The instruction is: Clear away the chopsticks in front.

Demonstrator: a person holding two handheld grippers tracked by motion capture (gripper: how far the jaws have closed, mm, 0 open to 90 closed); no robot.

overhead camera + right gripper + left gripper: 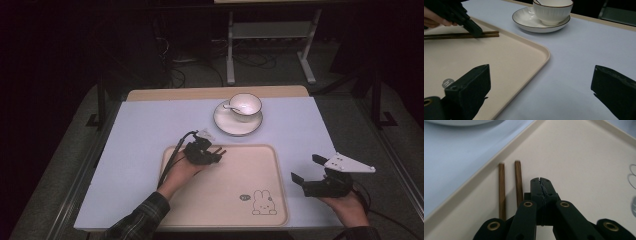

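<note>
The high view is dim: the room beyond the counter [150,125] sinks into near black, while light from above brightens the pale top evenly. Shadows are soft. In the left gripper view the chopsticks [509,187] look slightly blurred, perhaps from motion. Glare is slight.

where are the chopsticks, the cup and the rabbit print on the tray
chopsticks [518,182], left gripper view, shaft of the right stick
cup [246,106], high view, its white outer wall
rabbit print [263,202], high view, the rabbit's body, near corner of the tray [225,200]
</note>
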